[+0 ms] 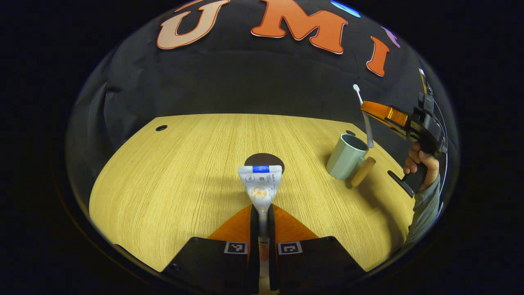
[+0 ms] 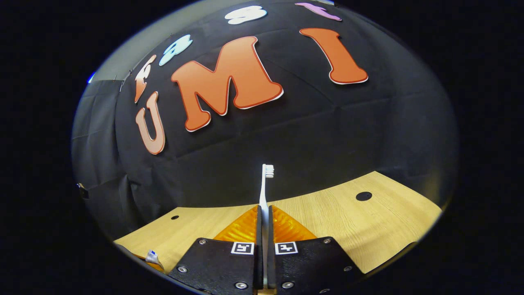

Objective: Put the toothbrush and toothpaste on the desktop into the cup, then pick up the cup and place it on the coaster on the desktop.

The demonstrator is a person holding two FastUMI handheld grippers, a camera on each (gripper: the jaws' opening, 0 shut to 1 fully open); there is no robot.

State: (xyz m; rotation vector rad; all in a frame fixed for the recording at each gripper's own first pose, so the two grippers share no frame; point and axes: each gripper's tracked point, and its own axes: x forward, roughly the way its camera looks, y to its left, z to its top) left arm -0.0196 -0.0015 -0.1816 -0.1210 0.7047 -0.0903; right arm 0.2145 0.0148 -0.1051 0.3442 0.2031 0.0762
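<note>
- Wood-grain bench (image 1: 184, 176), pale yellow, with the cup (image 1: 346, 157) sitting on its right side in the left gripper view. It's a grey-green mug with a light wooden handle sticking out toward the near right.
- Left tool (image 1: 262, 213) is pinching the toothpaste (image 1: 260, 184) by its narrow end. The tube's flat crimped end points away from the camera and the whole thing is up off the bench.
- Coaster (image 1: 264, 159) is a dark round disc just behind the tube in that view, well left of the cup.
- Right tool (image 2: 264, 229) is pressed together on the toothbrush (image 2: 265, 192), which stands up out of the fingers, bristles at the top.
- From the left gripper view you can see the right tool (image 1: 370, 107) held up by a hand (image 1: 421, 164) above the cup, with the brush's lower end at the cup's mouth. Can't tell if it touches the rim.
- Toothpaste (image 2: 152, 257) also peeks in at the bottom left of the right gripper view.
</note>
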